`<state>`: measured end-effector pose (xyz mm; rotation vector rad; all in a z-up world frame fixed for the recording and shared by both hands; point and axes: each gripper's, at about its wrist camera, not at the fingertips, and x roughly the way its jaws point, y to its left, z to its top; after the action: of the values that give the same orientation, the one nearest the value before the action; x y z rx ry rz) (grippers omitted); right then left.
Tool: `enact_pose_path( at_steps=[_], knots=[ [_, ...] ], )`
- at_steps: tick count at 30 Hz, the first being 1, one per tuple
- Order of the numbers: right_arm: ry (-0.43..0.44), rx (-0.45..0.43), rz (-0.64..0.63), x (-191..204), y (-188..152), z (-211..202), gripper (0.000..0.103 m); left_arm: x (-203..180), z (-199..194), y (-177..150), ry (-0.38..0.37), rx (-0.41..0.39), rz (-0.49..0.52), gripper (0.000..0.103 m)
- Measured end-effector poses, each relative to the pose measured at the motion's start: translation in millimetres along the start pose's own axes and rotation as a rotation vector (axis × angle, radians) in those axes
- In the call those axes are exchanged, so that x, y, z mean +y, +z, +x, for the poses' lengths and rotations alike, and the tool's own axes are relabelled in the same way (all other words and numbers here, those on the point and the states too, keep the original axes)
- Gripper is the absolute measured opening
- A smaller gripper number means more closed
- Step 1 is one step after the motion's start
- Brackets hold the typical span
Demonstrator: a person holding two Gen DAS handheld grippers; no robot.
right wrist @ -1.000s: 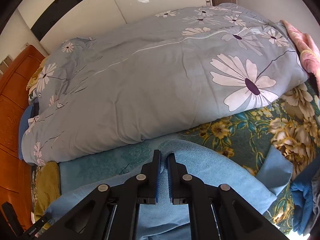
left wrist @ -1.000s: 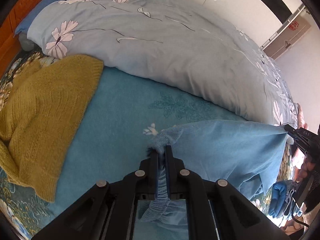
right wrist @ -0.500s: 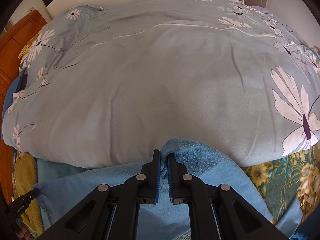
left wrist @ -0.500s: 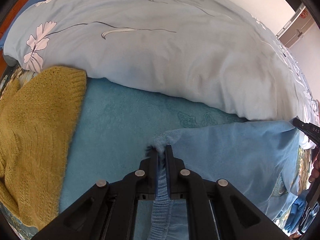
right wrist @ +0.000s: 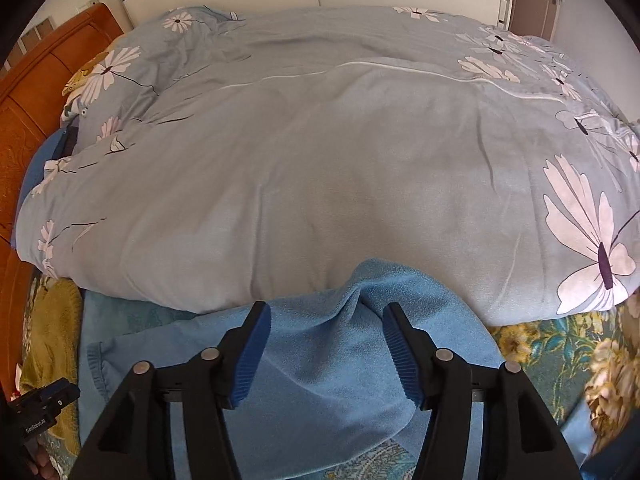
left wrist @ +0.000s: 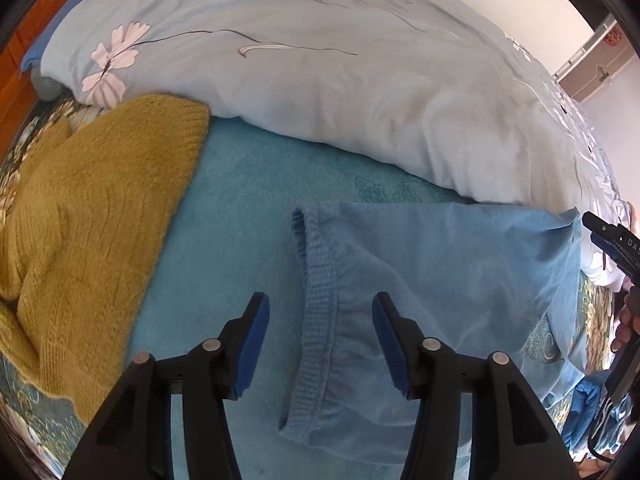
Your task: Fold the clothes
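A light blue fleece garment (left wrist: 440,280) lies flat on a teal towel (left wrist: 248,220) on the bed. Its ribbed elastic band (left wrist: 316,312) runs between the fingers of my left gripper (left wrist: 320,336), whose jaws are opening; the pads stand clear of the cloth. In the right wrist view the same garment (right wrist: 328,360) lies bunched against the duvet. My right gripper (right wrist: 326,344) hovers over it, jaws opening too, with a fold of fleece between them and no pad pressing on it. The right gripper's tip shows at the left wrist view's right edge.
A grey-blue flowered duvet (right wrist: 320,160) fills the bed behind the garment. A mustard knitted sweater (left wrist: 80,220) lies to the left on the towel. A wooden headboard (right wrist: 24,112) stands far left. The floral bedsheet (right wrist: 560,360) shows at the right. Dark blue cloth (left wrist: 588,412) lies at lower right.
Both grippers were shut on the blue garment and now stand open. The garment has dropped flat onto the towel, its band lying loose between the left fingers.
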<state>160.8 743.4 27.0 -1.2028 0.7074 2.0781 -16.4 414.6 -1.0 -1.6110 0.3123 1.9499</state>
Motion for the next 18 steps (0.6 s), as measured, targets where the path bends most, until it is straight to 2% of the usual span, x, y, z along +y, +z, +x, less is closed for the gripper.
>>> enact_pose_path(
  at_steps=[3,7,9,12,15,18],
  knots=[
    [0.011,-0.054,0.036,-5,-24,-39,0.074,6,-10,-28,0.017,0.019,-0.05,0.059],
    [-0.03,-0.076,0.149,-40,-83,-87,0.083,14,-1,-73,0.032,0.1,-0.137,0.06],
    [-0.108,-0.035,0.221,-72,-125,-101,0.084,20,10,-96,0.024,0.157,-0.188,0.06],
    [-0.173,0.092,0.386,-125,-190,-100,0.084,23,25,-118,0.011,0.205,-0.244,0.06],
    [-0.182,0.158,0.54,-166,-238,-96,0.084,22,35,-126,-0.031,0.21,-0.294,0.06],
    [-0.156,0.15,0.64,-184,-254,-88,0.084,17,45,-124,-0.039,0.203,-0.312,0.059]
  ],
)
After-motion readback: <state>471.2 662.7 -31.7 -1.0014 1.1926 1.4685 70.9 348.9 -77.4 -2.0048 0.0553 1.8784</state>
